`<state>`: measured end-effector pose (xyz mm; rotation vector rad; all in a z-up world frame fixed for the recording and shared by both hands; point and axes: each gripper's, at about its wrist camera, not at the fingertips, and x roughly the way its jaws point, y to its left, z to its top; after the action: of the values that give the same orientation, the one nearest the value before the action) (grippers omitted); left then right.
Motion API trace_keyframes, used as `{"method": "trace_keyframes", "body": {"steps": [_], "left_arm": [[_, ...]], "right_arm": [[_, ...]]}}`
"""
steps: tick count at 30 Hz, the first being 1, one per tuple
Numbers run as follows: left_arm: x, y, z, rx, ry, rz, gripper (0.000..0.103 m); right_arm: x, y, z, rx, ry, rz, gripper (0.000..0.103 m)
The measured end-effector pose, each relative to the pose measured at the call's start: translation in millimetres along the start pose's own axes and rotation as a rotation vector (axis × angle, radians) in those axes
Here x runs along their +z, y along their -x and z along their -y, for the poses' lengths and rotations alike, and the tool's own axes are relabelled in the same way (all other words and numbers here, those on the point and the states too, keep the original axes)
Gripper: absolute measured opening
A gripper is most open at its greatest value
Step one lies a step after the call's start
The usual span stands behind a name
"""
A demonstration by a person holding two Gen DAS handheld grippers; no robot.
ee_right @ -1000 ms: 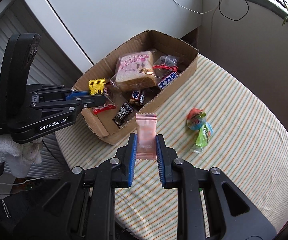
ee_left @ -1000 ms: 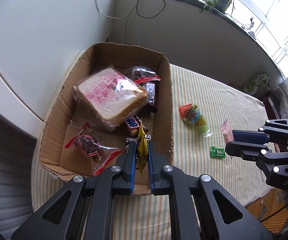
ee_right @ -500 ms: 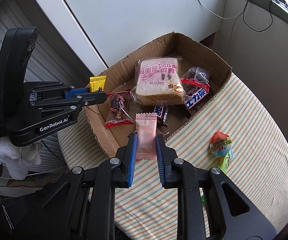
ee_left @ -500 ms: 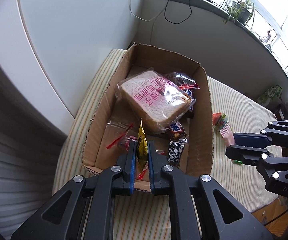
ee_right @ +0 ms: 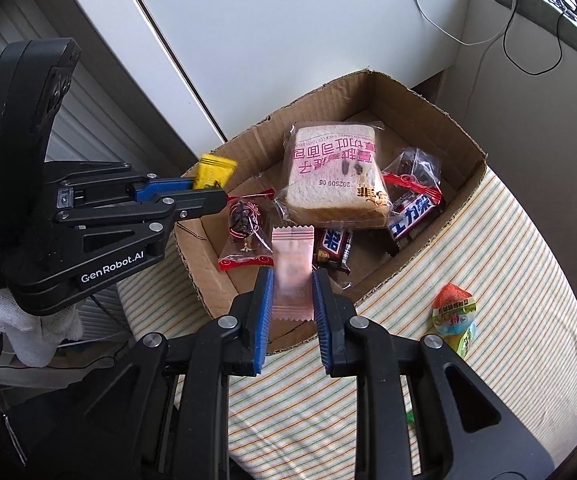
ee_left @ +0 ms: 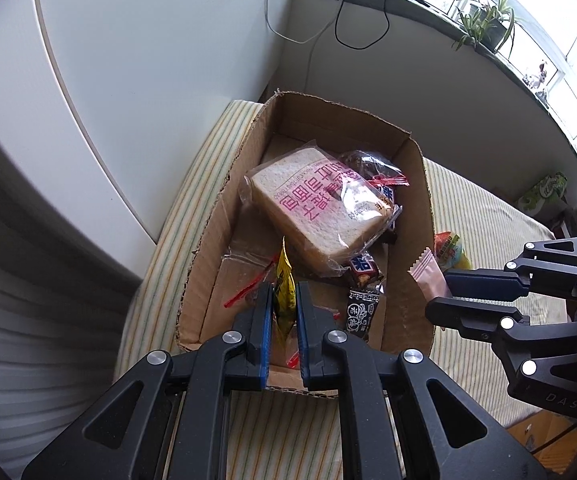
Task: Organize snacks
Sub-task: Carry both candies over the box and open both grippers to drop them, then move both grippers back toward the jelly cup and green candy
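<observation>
Both tongs grip a snack: left gripper (ee_left: 282, 308) yellow packet (ee_left: 282, 300), right gripper (ee_right: 292, 292) pink packet (ee_right: 292, 276); let go low inside the box (ee_right: 424, 100)

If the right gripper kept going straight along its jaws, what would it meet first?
Probably the cardboard box. The right gripper, shut on a pink packet, points down over the near wall; the chocolate bar and the bare floor lie just beyond. Depth is unclear.

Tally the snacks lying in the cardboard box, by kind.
Bread slice pack: 1
Chocolate bars: 2
Clear red-trimmed packets: 2
Black packet: 1
Total visible: 6
</observation>
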<state>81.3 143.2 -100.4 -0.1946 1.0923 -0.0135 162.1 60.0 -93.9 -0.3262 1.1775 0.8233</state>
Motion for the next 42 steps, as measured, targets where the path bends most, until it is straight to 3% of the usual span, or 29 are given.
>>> {"method": "trace_keyframes", "body": {"steps": [2, 4, 5, 6, 7, 27, 42], "left_arm": [[0, 0, 1, -0.005, -0.002, -0.003, 0.011], [1, -1, 2, -0.002, -0.006, -0.004, 0.02], [1, -1, 2, 0.001, -0.008, -0.004, 0.034], [2, 0, 2, 0.009, -0.008, 0.0, 0.046], [2, 0, 2, 0.013, -0.008, 0.006, 0.048], [4, 9, 17, 0.025, -0.052, 0.036, 0.048], [1, 10, 58, -0.019, -0.102, 0.039, 0.048]], "right_arm": [[1, 1, 1, -0.012, -0.001, 0.003, 0.029], [1, 2, 2, -0.022, -0.002, 0.012, 0.062], [0, 4, 2, -0.029, -0.002, 0.023, 0.066], [-1, 6, 2, -0.033, -0.001, 0.029, 0.066], [-1, 7, 3, -0.031, -0.002, 0.029, 0.066], [-23, 24, 28, -0.064, -0.053, 0.02, 0.066], [-76, 61, 108, -0.13, -0.24, 0.029, 0.066]]}}
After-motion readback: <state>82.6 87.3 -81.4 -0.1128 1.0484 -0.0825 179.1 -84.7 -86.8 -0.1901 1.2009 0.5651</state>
